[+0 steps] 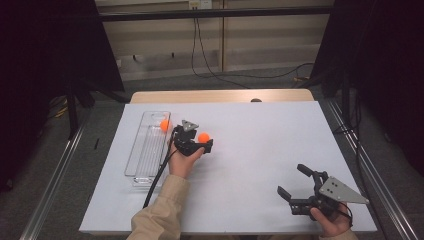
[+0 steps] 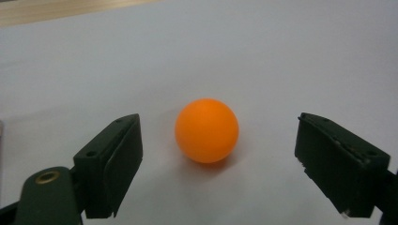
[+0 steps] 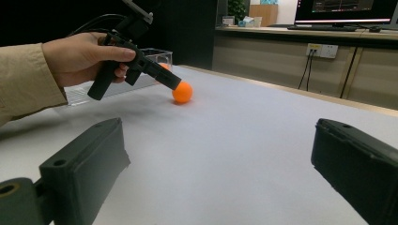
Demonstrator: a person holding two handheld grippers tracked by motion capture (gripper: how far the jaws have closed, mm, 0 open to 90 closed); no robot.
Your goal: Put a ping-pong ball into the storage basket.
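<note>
An orange ball (image 1: 203, 137) (image 2: 207, 130) (image 3: 182, 92) rests on the white table top (image 1: 260, 145), left of centre. My left gripper (image 1: 202, 142) (image 2: 218, 123) is open around it, one jaw on each side, with a gap between each pad and the ball. In the right gripper view the left gripper (image 3: 172, 82) slants down onto the ball from a hand in a tan sleeve. A second orange ball (image 1: 165, 125) (image 3: 163, 66) lies in the clear tray (image 1: 145, 150). My right gripper (image 1: 291, 179) (image 3: 219, 129) stands open near the front right with nothing between its jaws.
The clear tray runs lengthwise along the table's left side, just left of the left hand. A black cable (image 1: 157, 180) trails from the left gripper toward the front edge. Dark panels flank the table, and a wooden strip (image 1: 220, 96) borders its far edge.
</note>
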